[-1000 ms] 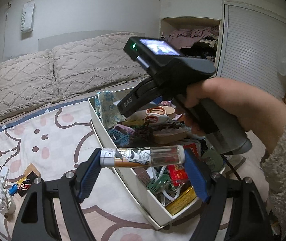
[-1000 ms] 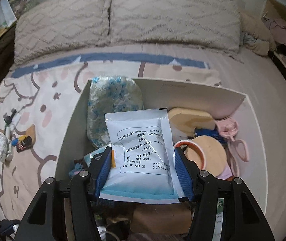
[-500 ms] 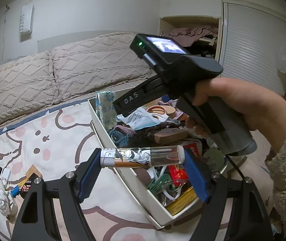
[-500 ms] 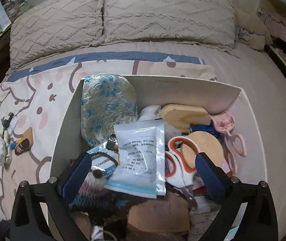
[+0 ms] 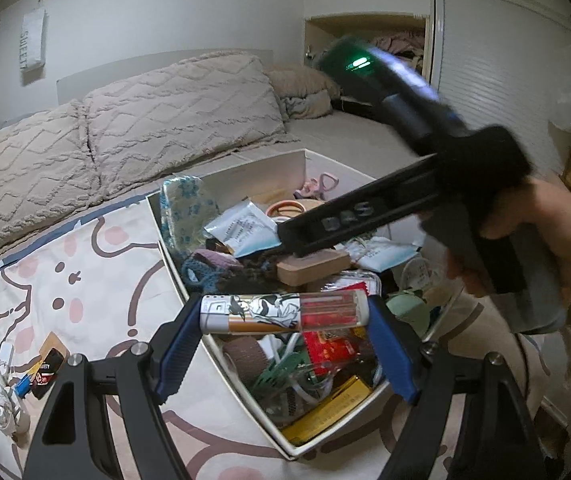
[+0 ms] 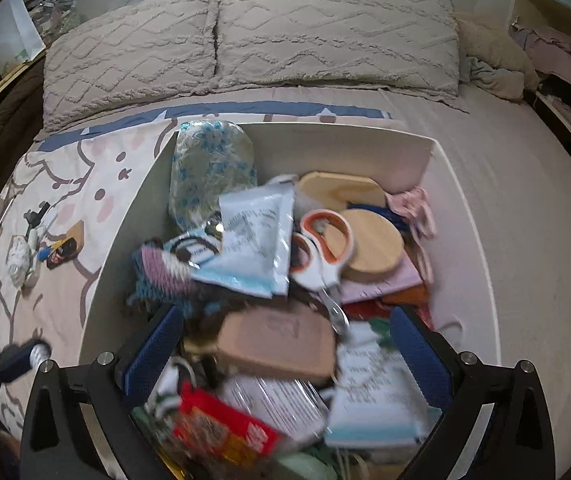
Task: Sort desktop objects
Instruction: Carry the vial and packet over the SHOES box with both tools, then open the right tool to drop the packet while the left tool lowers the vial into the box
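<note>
My left gripper (image 5: 283, 314) is shut on a printed tube with a clear red end (image 5: 285, 314), held lengthwise between the pads above the near edge of a white box (image 5: 229, 364) full of small items. My right gripper (image 6: 285, 354) is open and empty, hovering over the box (image 6: 121, 240). The white and blue packet (image 6: 255, 240) lies in the box beside orange-handled scissors (image 6: 319, 252); it also shows in the left wrist view (image 5: 245, 232). The right gripper's body (image 5: 405, 200) crosses the left wrist view.
The box sits on a bed with a cartoon-print sheet (image 5: 65, 280) and two pillows (image 6: 245, 40). A small pile of loose items (image 5: 9, 376) lies on the sheet to the left. A brown block (image 6: 277, 344), wooden lid (image 6: 373, 248) and red packet (image 6: 221, 428) fill the box.
My right gripper opened and dropped the white and blue packet into the box, then pulled back and up. My left gripper still holds the tube.
</note>
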`<state>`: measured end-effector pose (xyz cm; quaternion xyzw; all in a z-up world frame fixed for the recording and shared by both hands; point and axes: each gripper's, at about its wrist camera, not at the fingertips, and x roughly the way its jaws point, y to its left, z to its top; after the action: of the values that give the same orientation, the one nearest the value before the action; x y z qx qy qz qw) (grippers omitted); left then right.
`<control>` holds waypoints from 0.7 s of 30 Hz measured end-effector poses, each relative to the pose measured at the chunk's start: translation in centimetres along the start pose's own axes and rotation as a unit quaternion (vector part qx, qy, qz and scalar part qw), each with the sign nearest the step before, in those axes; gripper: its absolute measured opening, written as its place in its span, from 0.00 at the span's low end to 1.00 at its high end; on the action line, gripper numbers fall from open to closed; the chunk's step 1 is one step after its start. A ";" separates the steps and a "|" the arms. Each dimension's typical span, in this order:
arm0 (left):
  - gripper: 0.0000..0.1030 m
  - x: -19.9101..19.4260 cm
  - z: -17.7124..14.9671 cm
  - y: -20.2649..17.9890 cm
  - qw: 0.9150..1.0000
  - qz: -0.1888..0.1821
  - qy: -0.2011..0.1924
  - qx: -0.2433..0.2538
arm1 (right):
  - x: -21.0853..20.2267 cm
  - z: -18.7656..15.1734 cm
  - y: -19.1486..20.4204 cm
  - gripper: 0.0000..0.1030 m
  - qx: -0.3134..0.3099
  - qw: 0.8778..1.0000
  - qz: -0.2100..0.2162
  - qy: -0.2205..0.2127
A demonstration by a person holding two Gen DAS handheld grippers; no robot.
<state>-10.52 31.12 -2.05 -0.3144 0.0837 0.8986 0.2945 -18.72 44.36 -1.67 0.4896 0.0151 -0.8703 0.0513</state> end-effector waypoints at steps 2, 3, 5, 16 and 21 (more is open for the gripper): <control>0.77 0.3 0.1 -0.2 1.000 -0.002 0.007 -0.001 | -1.1 -0.8 -0.9 1.00 0.012 1.000 0.002 -0.016; 0.77 0.6 0.3 -0.4 1.000 -0.003 0.011 -0.002 | -1.6 -1.2 -1.3 1.00 0.020 0.999 0.004 -0.025; 0.77 1.0 0.5 -0.7 1.000 -0.001 0.016 0.001 | -3.0 -2.1 -2.4 1.00 0.039 0.998 0.010 -0.049; 0.77 3.8 2.4 -1.1 0.997 -0.018 0.070 -0.021 | -6.8 -6.1 -5.0 1.00 0.068 0.991 0.021 -0.110; 0.77 5.4 2.3 -1.8 0.992 -0.035 0.113 -0.039 | -6.9 -6.9 -5.2 1.00 0.066 0.991 0.022 -0.114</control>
<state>-14.06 35.96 -3.51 -0.4284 0.0702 0.8487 0.3022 -9.83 50.54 0.52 0.3901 -0.0591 -0.9180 0.0391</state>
